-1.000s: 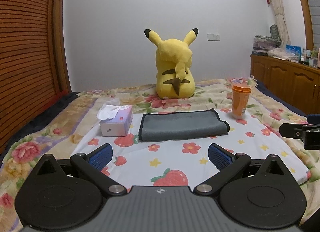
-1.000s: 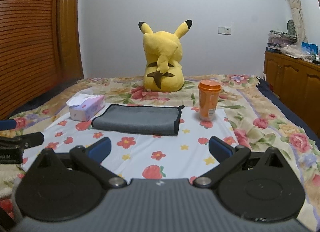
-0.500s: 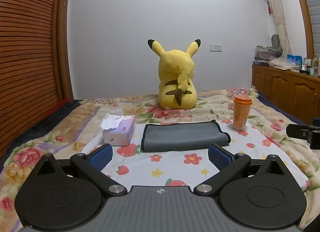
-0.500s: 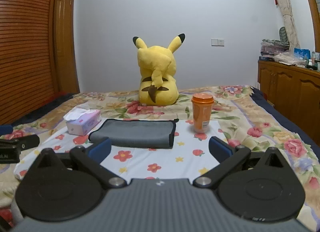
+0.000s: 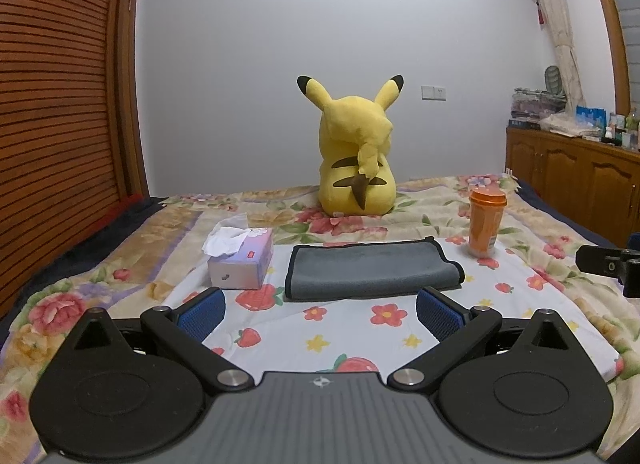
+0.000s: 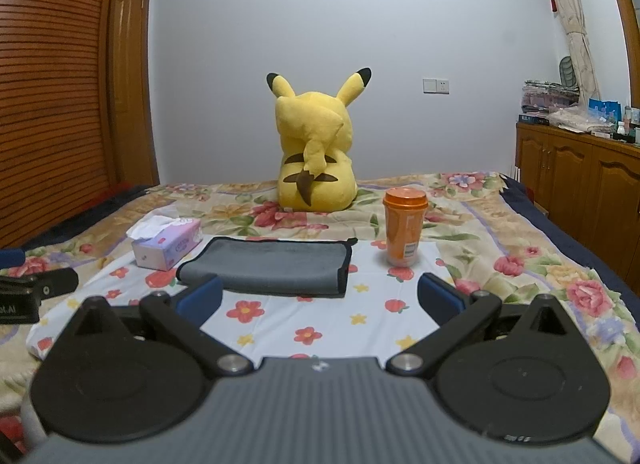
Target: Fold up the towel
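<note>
A grey towel with black trim (image 5: 372,271) lies folded flat on a white flowered cloth (image 5: 360,328) on the bed; it also shows in the right wrist view (image 6: 272,266). My left gripper (image 5: 320,312) is open and empty, held short of the towel's near edge. My right gripper (image 6: 320,298) is open and empty, short of the towel's near right part. Each gripper's body shows at the edge of the other's view: the right one (image 5: 612,268) and the left one (image 6: 28,292).
A tissue box (image 5: 240,260) stands left of the towel and an orange lidded cup (image 5: 486,222) to its right. A yellow Pikachu plush (image 5: 356,160) sits behind. A wooden wardrobe (image 5: 52,104) is left, a wooden cabinet (image 5: 572,180) right.
Both grippers have tilted up and drawn back a little, so the towel sits lower in both views. Both stay open. The towel has not moved.
</note>
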`<state>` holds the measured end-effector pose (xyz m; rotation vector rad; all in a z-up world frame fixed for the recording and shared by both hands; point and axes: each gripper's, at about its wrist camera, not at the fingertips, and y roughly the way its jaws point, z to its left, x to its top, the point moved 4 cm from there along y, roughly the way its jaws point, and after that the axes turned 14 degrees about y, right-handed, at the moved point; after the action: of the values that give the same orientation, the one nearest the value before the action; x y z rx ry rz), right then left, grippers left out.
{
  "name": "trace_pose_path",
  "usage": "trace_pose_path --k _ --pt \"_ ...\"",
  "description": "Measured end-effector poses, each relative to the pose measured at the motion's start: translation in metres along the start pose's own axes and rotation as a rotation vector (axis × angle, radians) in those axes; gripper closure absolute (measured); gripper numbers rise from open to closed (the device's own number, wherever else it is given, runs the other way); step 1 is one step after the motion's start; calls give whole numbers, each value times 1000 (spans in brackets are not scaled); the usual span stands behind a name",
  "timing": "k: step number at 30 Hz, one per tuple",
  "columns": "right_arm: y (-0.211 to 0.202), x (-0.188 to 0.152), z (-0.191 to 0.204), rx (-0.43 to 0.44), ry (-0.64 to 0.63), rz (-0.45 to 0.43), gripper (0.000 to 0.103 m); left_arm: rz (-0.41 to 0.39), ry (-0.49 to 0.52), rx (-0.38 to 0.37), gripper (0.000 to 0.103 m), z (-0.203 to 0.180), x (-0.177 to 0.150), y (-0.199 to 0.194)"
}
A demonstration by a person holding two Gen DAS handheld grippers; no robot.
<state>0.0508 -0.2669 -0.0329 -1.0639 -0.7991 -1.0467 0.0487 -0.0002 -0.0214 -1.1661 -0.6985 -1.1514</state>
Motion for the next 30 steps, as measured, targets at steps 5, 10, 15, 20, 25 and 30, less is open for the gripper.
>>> trace_pose_path --k 5,10,15,20,25,30 --pt "0 0 0 0 -4 1 0 -5 8 3 0 -1 -1 -2" --pt "0 0 0 -1 -3 2 0 -5 8 3 0 0 -1 -3" --pt "0 0 1 -1 -2 1 0 -4 10 3 0 -1 -1 -2" --pt "0 0 1 -1 -3 1 0 -4 10 3 0 -1 -1 -2" --pt "0 0 1 -1 -5 1 0 -2 13 4 0 -2 -2 -2" --pt "0 0 1 -1 -1 1 0 0 14 3 0 -2 -3 -2"
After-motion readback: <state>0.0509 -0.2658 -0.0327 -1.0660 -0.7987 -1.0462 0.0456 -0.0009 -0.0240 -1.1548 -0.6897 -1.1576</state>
